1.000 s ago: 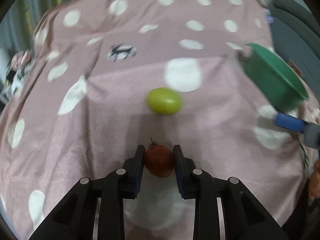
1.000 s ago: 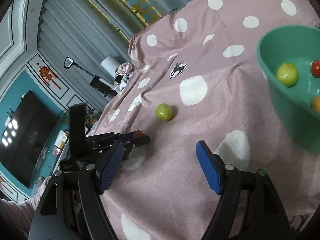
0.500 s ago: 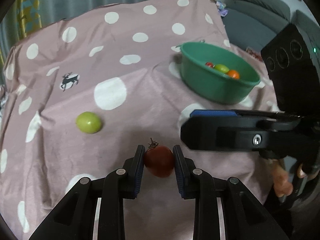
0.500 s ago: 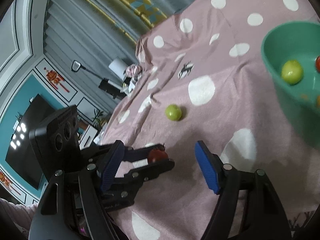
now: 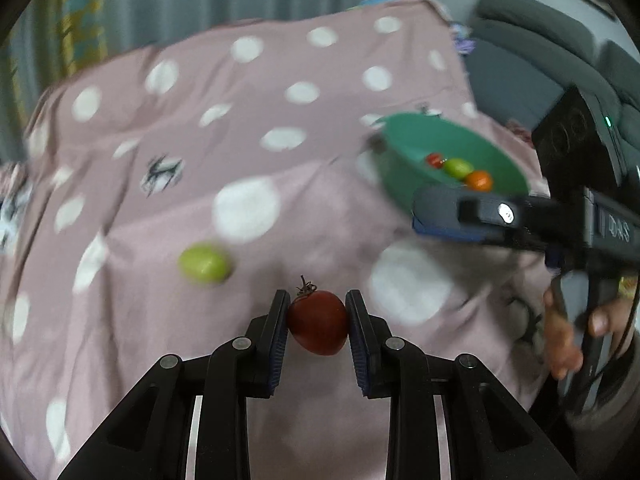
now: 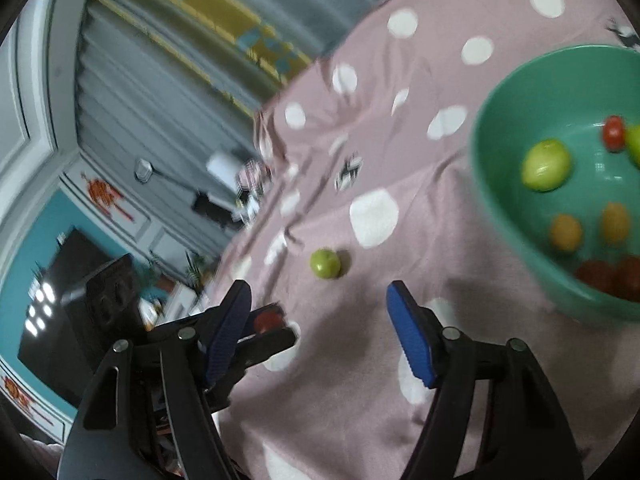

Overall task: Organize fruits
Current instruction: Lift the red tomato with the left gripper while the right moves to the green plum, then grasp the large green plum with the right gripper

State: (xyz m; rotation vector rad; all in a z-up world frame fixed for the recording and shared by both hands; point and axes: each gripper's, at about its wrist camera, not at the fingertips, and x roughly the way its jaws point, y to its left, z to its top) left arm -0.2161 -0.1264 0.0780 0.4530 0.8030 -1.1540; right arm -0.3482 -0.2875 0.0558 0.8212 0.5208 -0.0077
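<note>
My left gripper (image 5: 318, 310) is shut on a dark red tomato (image 5: 318, 326) and holds it above the pink dotted cloth (image 5: 260, 128). The tomato also shows in the right wrist view (image 6: 267, 320). A green fruit (image 5: 204, 263) lies on the cloth to the left; it also shows in the right wrist view (image 6: 325, 264). A green bowl (image 5: 404, 172) at the right holds several small fruits; its rim shows in the right wrist view (image 6: 492, 184). My right gripper (image 6: 320, 320) is open and empty, low over the cloth between the green fruit and the bowl.
A grey sofa (image 5: 532, 64) stands beyond the table's right edge. Curtains (image 5: 180, 0) hang behind the table. A dark TV (image 6: 60, 300) and a lamp (image 6: 144, 168) stand off the table's left side in the right wrist view.
My left gripper has carried the tomato further along, so the bowl looks nearer. My right gripper has shifted toward the bowl and stays open.
</note>
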